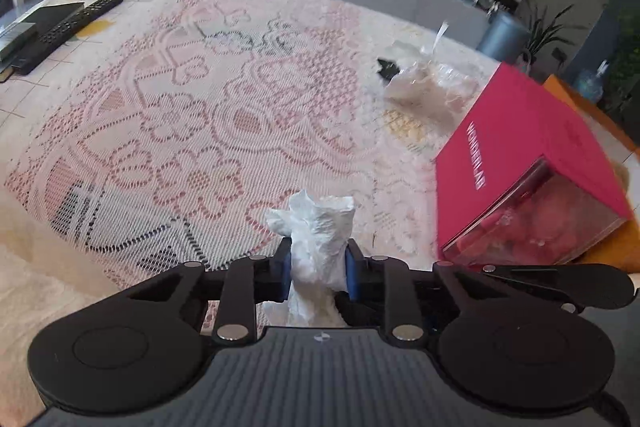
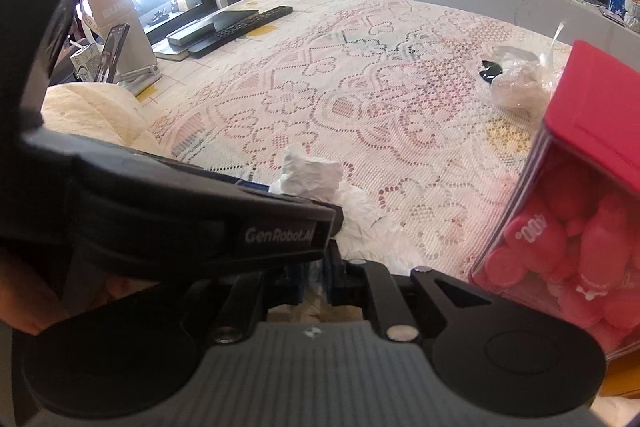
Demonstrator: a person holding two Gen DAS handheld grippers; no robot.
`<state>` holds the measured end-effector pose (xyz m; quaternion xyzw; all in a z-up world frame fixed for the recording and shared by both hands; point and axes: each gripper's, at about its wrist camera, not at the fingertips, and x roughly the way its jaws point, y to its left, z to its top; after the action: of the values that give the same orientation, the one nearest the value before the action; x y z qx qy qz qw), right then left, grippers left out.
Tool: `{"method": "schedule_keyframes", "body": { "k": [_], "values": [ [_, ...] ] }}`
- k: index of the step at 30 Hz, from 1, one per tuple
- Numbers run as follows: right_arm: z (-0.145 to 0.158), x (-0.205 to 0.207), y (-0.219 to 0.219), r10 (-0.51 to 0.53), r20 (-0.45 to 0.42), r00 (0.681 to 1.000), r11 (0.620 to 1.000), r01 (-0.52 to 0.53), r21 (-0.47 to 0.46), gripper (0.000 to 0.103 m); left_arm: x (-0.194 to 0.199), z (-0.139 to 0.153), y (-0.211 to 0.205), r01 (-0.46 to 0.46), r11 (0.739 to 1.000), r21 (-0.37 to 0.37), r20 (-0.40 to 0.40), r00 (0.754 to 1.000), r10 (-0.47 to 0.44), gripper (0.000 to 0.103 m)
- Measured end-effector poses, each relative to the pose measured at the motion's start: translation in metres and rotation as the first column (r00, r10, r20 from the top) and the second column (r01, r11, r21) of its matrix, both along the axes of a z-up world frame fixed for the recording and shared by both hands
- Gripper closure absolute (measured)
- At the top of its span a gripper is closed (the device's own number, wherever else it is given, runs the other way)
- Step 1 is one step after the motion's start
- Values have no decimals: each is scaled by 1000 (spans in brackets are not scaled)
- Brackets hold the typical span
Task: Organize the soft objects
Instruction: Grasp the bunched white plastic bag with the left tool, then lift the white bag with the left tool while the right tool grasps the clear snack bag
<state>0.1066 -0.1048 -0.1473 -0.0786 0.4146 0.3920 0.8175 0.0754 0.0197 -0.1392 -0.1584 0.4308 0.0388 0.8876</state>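
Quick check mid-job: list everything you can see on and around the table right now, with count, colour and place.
tissue: one, white, crumpled, near table edge, pinched by both tongs
tablecloth: one, white lace with pink flowers, covering the table
box: one, pink with clear front, right side of table
plastic bag: one, clear, crumpled, far right, behind the box
remote controls: two, black, far left, side by side
phone: one, dark, on a stand, left edge
towel: one, cream, near left
left tongs: black, blue pads pressing the tissue
right tongs: black, closed on the tissue's lower end
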Motion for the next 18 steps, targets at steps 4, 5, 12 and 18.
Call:
{"method": "schedule_keyframes", "body": {
  "k": [4, 5, 12, 18],
  "values": [
    [20, -1, -7, -34, 30, 999, 999, 35, -8, 63, -4, 17, 19, -30, 998, -59, 57, 998, 33, 76],
    [27, -1, -9, -36, 37, 999, 999, 37, -4, 54, -5, 23, 23, -32, 998, -61, 77, 996, 37, 76],
    [73, 27, 4, -24, 142, 990, 998, 32, -53, 38, 16, 65, 51, -14, 997, 73, 217, 976, -2, 76],
    [92, 87, 27, -19, 207, 978, 975, 64, -214, 38, 39, 79, 66, 15, 992, 125, 244, 969, -45, 76]
  ]
}}
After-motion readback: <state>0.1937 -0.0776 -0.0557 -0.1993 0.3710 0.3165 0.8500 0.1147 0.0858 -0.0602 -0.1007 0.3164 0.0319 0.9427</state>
